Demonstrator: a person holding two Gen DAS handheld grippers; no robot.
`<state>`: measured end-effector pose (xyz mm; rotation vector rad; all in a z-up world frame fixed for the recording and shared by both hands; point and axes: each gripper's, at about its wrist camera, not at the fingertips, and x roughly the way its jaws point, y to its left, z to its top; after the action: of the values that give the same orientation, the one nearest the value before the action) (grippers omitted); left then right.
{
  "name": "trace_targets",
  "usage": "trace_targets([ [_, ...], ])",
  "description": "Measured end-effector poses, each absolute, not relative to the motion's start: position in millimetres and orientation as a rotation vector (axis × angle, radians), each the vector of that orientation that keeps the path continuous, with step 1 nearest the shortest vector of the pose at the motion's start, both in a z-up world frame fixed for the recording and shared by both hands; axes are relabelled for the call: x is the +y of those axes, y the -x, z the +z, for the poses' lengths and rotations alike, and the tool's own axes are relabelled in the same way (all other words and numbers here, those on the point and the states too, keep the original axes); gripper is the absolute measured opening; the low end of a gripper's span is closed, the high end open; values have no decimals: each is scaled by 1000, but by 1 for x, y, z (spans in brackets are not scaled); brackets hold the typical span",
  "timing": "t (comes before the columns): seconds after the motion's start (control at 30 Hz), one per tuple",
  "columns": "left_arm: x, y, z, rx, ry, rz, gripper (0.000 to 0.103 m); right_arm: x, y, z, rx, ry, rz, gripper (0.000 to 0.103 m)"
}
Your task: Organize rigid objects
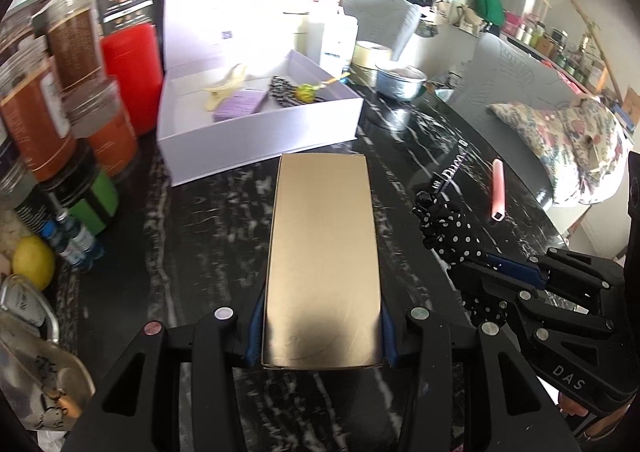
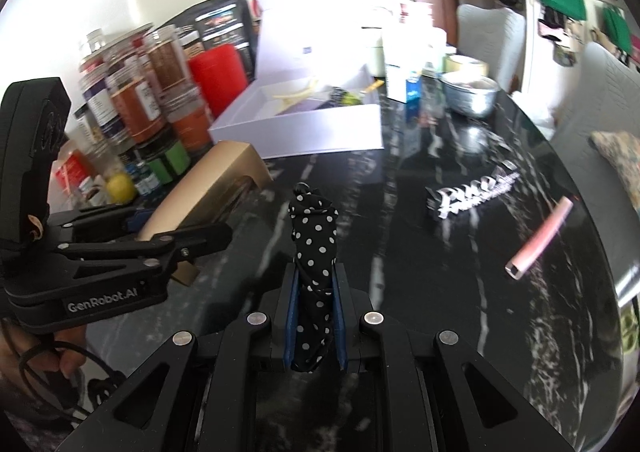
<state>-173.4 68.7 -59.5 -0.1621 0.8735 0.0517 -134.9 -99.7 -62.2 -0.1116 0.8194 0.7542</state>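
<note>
My left gripper (image 1: 322, 336) is shut on a long gold box (image 1: 323, 252) and holds it pointing at the open white storage box (image 1: 256, 140); the gold box also shows in the right wrist view (image 2: 204, 192). My right gripper (image 2: 314, 316) is shut on a black polka-dot item (image 2: 314, 248), upright between the blue pads; it also shows in the left wrist view (image 1: 452, 228). The white box (image 2: 304, 132) holds a banana-shaped clip (image 1: 224, 86), a purple block (image 1: 240, 104) and a striped item (image 1: 284, 90).
A pink tube (image 1: 497, 188) and a chrome lettered piece (image 2: 472, 192) lie on the black marble table (image 1: 192, 236) at right. Jars (image 1: 76, 92), a red canister (image 1: 132, 72), a lemon (image 1: 33, 262) stand left. A metal pot (image 1: 400, 82) sits behind.
</note>
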Motion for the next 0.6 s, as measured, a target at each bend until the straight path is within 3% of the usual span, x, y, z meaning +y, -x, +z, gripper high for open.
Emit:
trace_targets([
  [0.6,108,173,-36,832,183,121,44,-47,138,-35,774,165,901,15],
])
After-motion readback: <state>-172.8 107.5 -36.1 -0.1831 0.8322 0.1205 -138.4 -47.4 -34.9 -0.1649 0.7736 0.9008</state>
